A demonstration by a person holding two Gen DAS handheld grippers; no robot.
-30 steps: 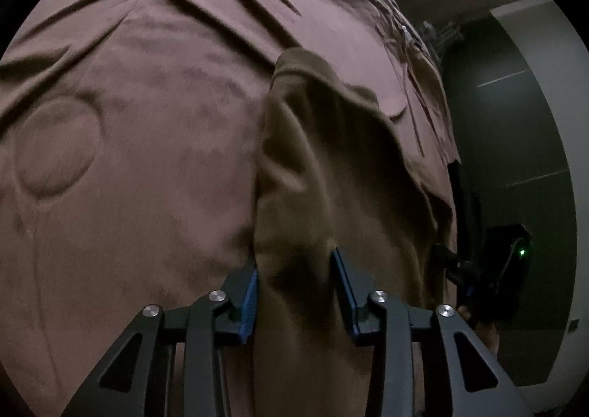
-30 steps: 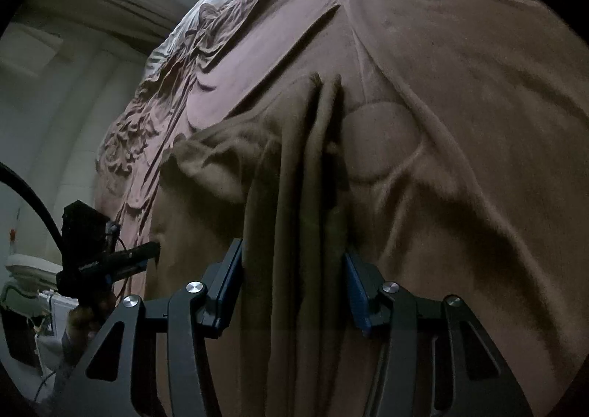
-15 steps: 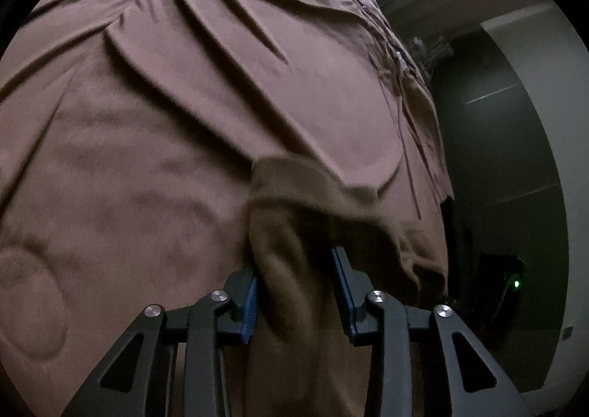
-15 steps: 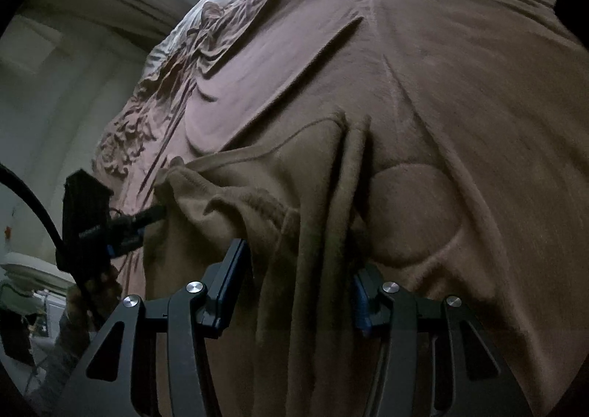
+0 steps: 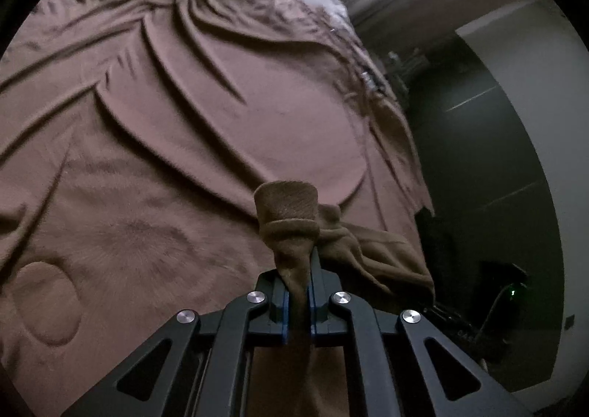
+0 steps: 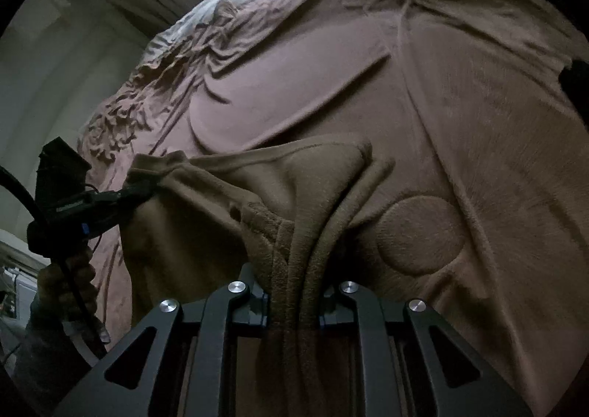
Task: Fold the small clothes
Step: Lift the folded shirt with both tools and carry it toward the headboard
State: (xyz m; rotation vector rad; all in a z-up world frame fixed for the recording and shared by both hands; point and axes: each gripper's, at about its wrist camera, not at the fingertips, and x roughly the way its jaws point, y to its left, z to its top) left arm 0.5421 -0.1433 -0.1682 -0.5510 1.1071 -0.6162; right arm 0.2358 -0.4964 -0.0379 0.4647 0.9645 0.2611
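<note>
A small olive-brown fleece garment (image 5: 291, 210) lies bunched on a brown bedspread (image 5: 165, 122). My left gripper (image 5: 298, 288) is shut on one edge of it, the cloth pinched between the blue pads and rolled up just beyond them. In the right wrist view the same garment (image 6: 228, 203) spreads from left to centre. My right gripper (image 6: 294, 299) is shut on a thick bunch of its folds. The left gripper (image 6: 143, 188) shows at the left of that view, clamped on the garment's far corner.
The bedspread (image 6: 460, 122) is wrinkled, with round quilted marks (image 6: 419, 236). The bed's edge drops to a dark floor and wall on the right of the left wrist view (image 5: 478, 177). Crumpled bedding (image 6: 121, 122) lies along the bed's left side.
Both grippers have closed on the garment. The garment has been pulled back toward the grippers and bunched up, so more bare bedspread shows beyond it.
</note>
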